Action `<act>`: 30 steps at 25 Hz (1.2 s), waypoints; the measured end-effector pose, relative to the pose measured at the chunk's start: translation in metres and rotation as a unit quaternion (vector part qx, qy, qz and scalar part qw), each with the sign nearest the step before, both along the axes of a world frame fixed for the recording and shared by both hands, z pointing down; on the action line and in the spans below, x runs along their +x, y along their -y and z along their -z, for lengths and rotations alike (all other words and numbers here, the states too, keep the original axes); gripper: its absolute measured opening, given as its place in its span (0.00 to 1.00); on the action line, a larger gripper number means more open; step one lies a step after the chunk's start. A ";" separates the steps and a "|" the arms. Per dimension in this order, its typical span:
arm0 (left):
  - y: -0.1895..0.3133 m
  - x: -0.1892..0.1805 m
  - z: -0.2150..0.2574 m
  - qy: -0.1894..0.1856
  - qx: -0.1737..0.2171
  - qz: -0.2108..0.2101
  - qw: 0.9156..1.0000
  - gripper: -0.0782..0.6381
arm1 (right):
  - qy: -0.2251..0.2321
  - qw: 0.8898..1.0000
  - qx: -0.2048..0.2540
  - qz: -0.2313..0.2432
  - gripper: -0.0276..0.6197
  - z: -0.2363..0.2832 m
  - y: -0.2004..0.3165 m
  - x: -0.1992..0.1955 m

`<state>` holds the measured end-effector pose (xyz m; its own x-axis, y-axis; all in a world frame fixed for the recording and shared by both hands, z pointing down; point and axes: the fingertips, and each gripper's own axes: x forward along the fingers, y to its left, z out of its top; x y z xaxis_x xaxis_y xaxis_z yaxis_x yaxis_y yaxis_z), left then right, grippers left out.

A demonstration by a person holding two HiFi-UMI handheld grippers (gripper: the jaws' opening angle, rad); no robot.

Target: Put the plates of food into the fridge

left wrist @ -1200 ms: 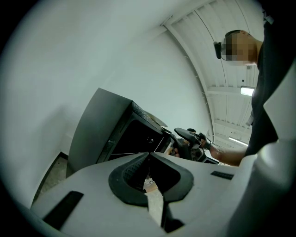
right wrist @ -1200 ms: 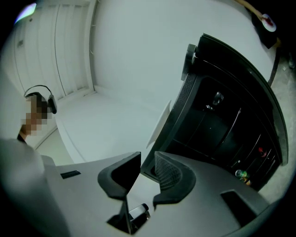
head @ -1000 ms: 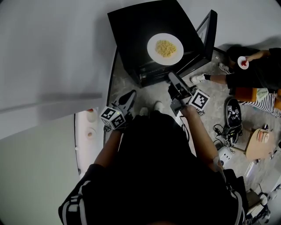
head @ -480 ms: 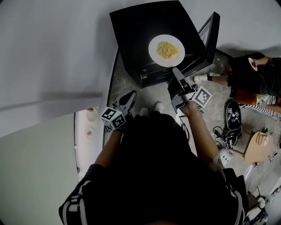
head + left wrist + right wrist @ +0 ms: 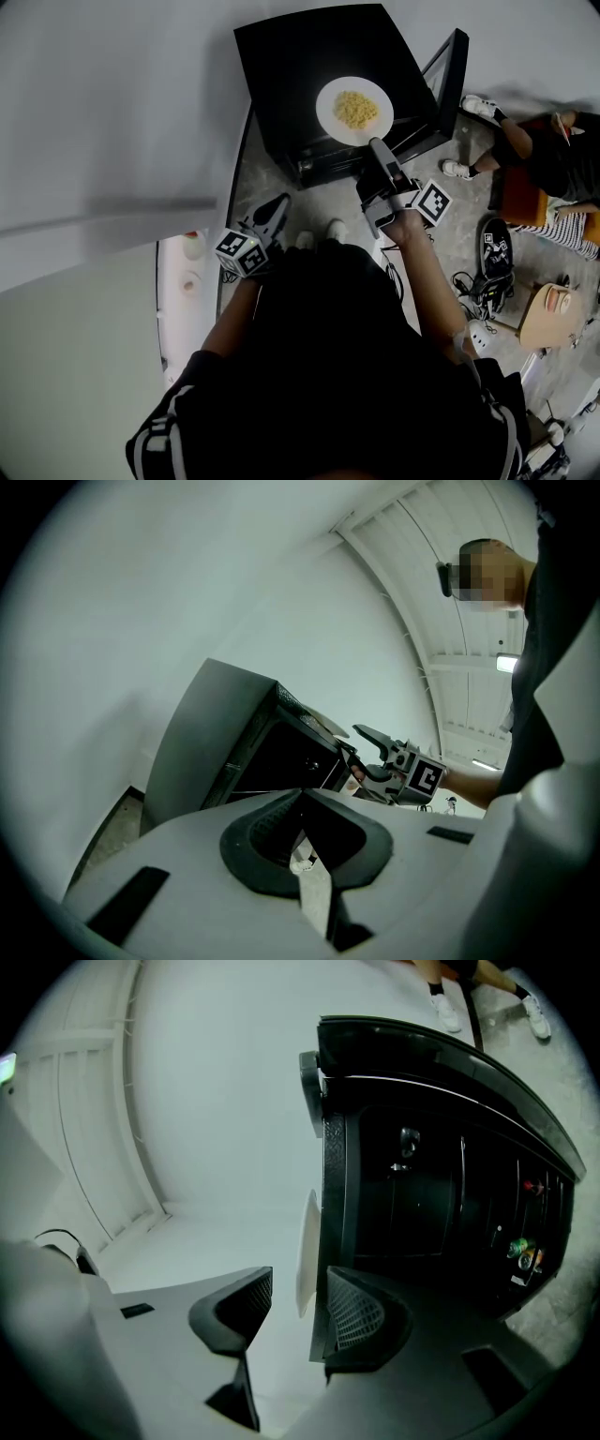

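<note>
Small black box-shaped fridge [image 5: 309, 56] stands on the speckled grey stone floor [image 5: 319, 202] against a plain pale wall [image 5: 122, 94]. Its door [image 5: 448, 70] is swung open to the right. Right gripper view shows a dark interior with a few coloured cans [image 5: 521, 1252] low at one side.

Round white plate [image 5: 328, 108] with a heap of yellow food [image 5: 354, 109] sits on the fridge's flat top, near the front edge. It is not inside.

Right gripper [image 5: 378, 150] is at the plate's near rim. Its jaws are spreading apart, the rim edge-on between them, pads not pressing it.

Left gripper [image 5: 278, 204] is held low by the person's left side, well apart from the fridge. Its jaws are clenched together; there is a small pale bit at the seam, can't tell what.

Another person [image 5: 548, 155] in dark clothes and white shoes sits on the floor right of the door. Near them are tangled black cables [image 5: 478, 281] and a round wooden stool [image 5: 548, 314]. A white shelf [image 5: 173, 300] is at far left.
</note>
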<state>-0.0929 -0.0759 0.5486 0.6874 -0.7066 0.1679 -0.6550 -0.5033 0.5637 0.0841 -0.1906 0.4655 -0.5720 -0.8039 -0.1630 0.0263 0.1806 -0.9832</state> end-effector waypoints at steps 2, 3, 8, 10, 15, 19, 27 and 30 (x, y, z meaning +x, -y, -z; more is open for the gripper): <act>-0.001 0.000 0.001 -0.001 0.000 0.001 1.000 0.14 | 0.001 1.000 -0.003 0.000 0.31 0.001 0.001 -0.001; -0.001 -0.001 0.001 -0.002 0.000 0.003 1.000 0.14 | 0.001 1.000 -0.002 0.001 0.31 0.003 0.001 -0.001; -0.003 -0.001 0.001 -0.001 -0.001 0.007 1.000 0.14 | 0.007 1.000 -0.004 0.003 0.31 0.006 0.006 -0.003; -0.005 -0.001 0.002 0.000 -0.002 0.009 1.000 0.14 | 0.010 1.000 -0.004 0.008 0.31 0.007 0.005 -0.004; -0.006 -0.002 0.000 0.002 -0.003 0.011 1.000 0.14 | 0.015 1.000 -0.012 0.008 0.28 0.004 0.009 -0.003; -0.008 -0.002 0.001 0.002 -0.002 0.012 1.000 0.14 | 0.018 1.000 -0.018 0.007 0.18 0.004 0.008 -0.002; -0.010 -0.003 0.000 0.004 -0.005 0.014 1.000 0.14 | 0.015 1.000 -0.022 0.016 0.13 0.001 0.006 -0.001; -0.010 -0.003 0.000 0.004 -0.007 0.013 1.000 0.14 | 0.023 0.999 -0.029 0.014 0.13 0.003 0.005 0.000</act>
<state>-0.0957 -0.0660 0.5482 0.6680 -0.7211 0.1838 -0.6719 -0.4783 0.5655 0.0836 -0.1951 0.4630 -0.5880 -0.7961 -0.1432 0.0754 0.1223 -0.9896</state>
